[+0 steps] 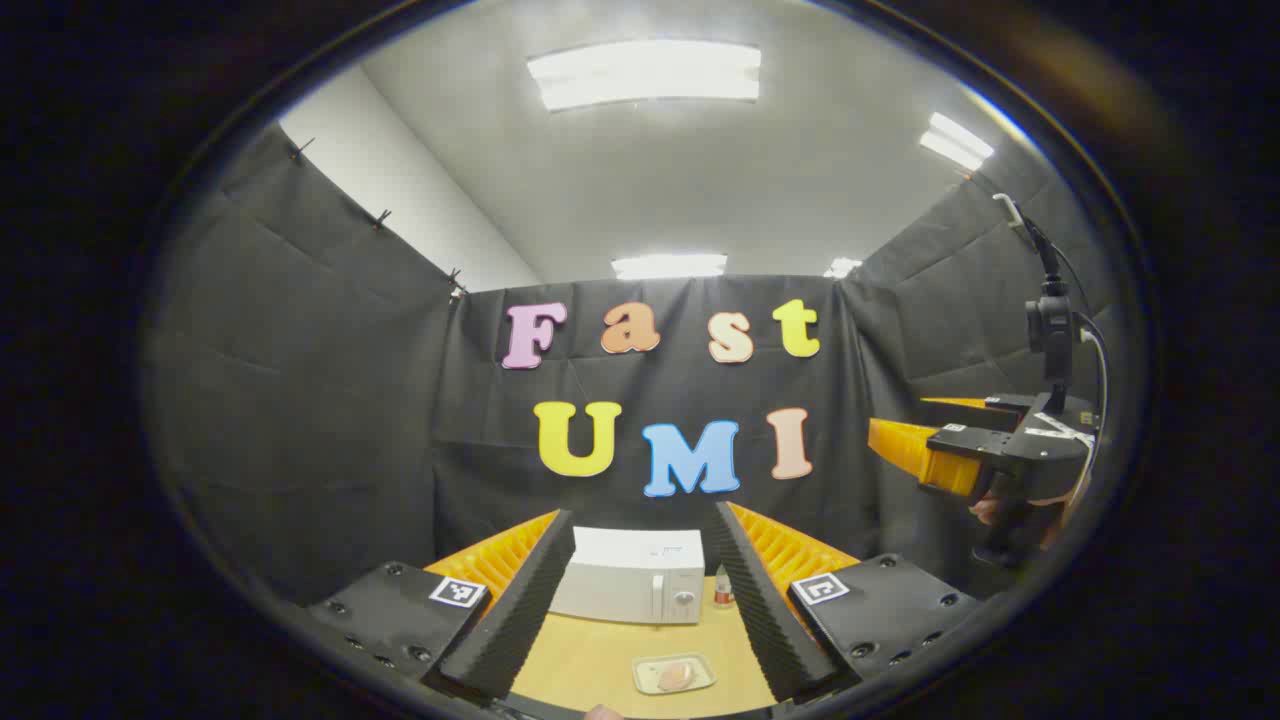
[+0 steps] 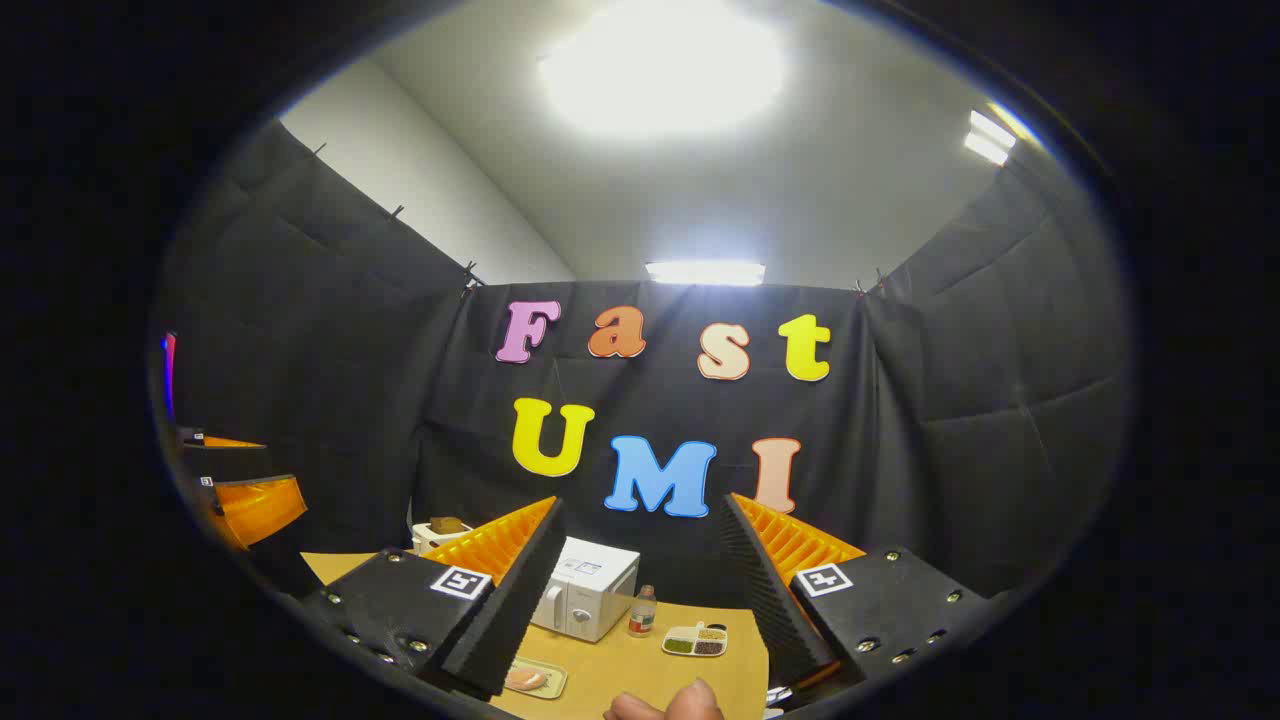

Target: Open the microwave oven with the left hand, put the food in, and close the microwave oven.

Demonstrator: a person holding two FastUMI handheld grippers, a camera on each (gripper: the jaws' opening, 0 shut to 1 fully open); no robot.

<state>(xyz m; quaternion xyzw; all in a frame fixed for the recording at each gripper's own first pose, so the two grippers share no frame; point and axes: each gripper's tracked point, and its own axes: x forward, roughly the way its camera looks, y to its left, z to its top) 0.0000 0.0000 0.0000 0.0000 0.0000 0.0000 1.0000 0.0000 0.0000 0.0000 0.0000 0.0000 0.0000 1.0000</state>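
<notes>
Nothing started yet: your left gripper [image 1: 632,600] and right gripper [image 2: 640,600] both hang high with fingers spread and empty, the microwave [image 1: 632,575] shut at the table's back, food [image 1: 676,676] on its tray in front, so you likely reach left for the door handle [image 1: 657,596] first.
</notes>
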